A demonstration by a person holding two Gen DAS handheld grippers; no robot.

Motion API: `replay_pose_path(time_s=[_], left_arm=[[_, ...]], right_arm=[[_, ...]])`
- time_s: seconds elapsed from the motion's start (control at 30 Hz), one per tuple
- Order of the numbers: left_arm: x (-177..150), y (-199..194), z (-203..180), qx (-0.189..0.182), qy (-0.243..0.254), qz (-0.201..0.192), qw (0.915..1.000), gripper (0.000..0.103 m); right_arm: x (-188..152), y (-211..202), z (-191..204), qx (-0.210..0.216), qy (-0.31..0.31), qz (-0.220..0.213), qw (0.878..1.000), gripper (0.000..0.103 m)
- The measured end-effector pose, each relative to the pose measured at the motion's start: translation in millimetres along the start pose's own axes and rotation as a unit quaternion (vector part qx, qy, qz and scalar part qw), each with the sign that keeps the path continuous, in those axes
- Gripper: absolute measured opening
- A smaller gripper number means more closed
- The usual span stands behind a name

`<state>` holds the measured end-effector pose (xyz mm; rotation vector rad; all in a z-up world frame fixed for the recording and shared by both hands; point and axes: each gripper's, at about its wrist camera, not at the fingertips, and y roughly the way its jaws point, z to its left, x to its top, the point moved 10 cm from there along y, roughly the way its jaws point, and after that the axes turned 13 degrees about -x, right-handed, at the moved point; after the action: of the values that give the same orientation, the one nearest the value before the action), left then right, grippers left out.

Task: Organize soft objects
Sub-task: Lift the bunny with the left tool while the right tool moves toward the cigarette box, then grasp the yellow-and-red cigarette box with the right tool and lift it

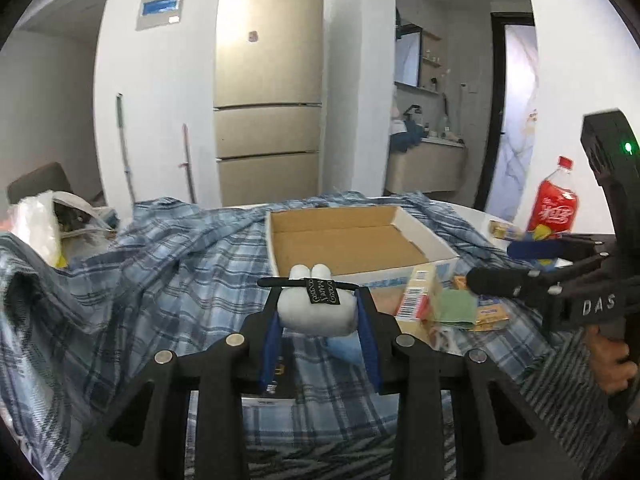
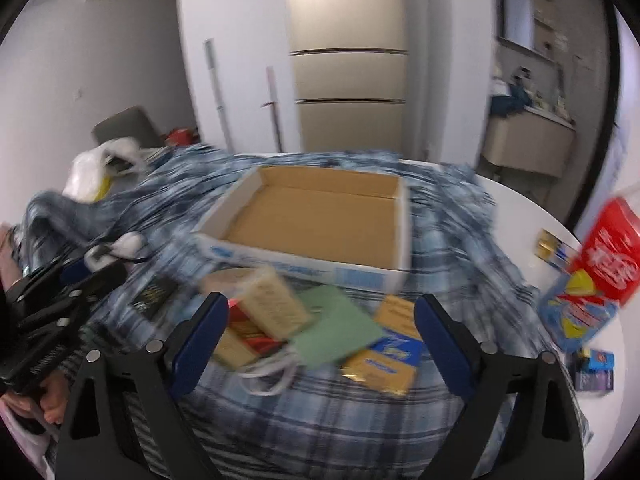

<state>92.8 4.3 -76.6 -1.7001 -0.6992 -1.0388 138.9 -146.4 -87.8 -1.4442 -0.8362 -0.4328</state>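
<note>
Left gripper (image 1: 318, 316) pinches a small white plush toy (image 1: 316, 314) between its 2 blue pads, held up off the cloth just in front of the box; toy is pale grey-white, soft and rounded, 2 stubby ear-like bumps on top, a thin black cord across its upper part with a black label printed in pale lettering; lettering too small to read; a bit of light blue fabric shows under the toy, cannot tell if it is part of it; in the right wrist view the same toy (image 2: 128, 246) appears at far left, blurred, at the left gripper's tip.

Right gripper (image 2: 322, 338) has its jaws spread wide, nothing between the pads; it hangs over a pile of small items near the box's front wall; pile has a green cloth (image 2: 340, 330), a beige sponge-like block (image 2: 274, 306), yellow and blue packets (image 2: 390, 354), a white bag handle; view is motion-blurred, details unclear.

Open cardboard box (image 1: 412, 222), white outside, brown inside, shallow, sits on a blue plaid cloth (image 1: 168, 264) covering most of the table; nothing visible inside it.

Red drink bottle (image 1: 554, 204) stands at the right on the bare white table top (image 2: 516, 216); white plastic bag (image 1: 36, 216) at far left; tall beige fridge (image 1: 268, 80) behind; a hand (image 1: 612, 360) grips the right tool's handle at the right edge.
</note>
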Motion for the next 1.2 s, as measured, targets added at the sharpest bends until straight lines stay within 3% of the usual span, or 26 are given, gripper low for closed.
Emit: replay_pose_path(time_s=[0.23, 0.43, 0.57, 0.73, 0.87, 1.0, 1.13, 1.2], left_arm=[[3.9, -13.1, 6.9, 0.005, -0.012, -0.031, 0.9995, 0.037], [4.2, -12.8, 6.3, 0.001, -0.015, -0.03, 0.9994, 0.037], [1.4, -7.1, 4.6, 0.0, -0.013, -0.018, 0.9997, 0.037], [3.6, -12.3, 7.3, -0.002, -0.022, -0.03, 0.9993, 0.037], [3.4, -11.1, 7.5, -0.003, -0.023, -0.028, 0.9994, 0.037], [3.3, -11.1, 7.7, -0.002, -0.023, -0.027, 0.9994, 0.037], [3.3, -10.7, 7.8, -0.002, -0.023, -0.027, 0.9994, 0.037], [2.7, -10.8, 8.0, -0.003, -0.023, -0.026, 0.9994, 0.037]], right_arm=[[-8.6, 31.3, 36.0, 0.022, 0.016, 0.088, 0.996, 0.085], [-13.7, 55.1, 46.4, 0.043, 0.063, 0.149, 0.986, 0.082], [-16.8, 62.1, 55.1, 0.04, 0.066, 0.157, 0.985, 0.082], [-18.8, 70.5, 54.6, 0.018, 0.067, 0.159, 0.985, 0.081], [-24.2, 74.5, 49.5, 0.006, 0.062, 0.166, 0.984, 0.071], [-31.1, 73.0, 44.4, 0.022, 0.076, 0.18, 0.981, 0.063], [-31.0, 62.0, 40.1, 0.018, 0.059, 0.173, 0.983, 0.05], [-31.3, 55.7, 36.1, 0.013, 0.051, 0.167, 0.985, 0.048]])
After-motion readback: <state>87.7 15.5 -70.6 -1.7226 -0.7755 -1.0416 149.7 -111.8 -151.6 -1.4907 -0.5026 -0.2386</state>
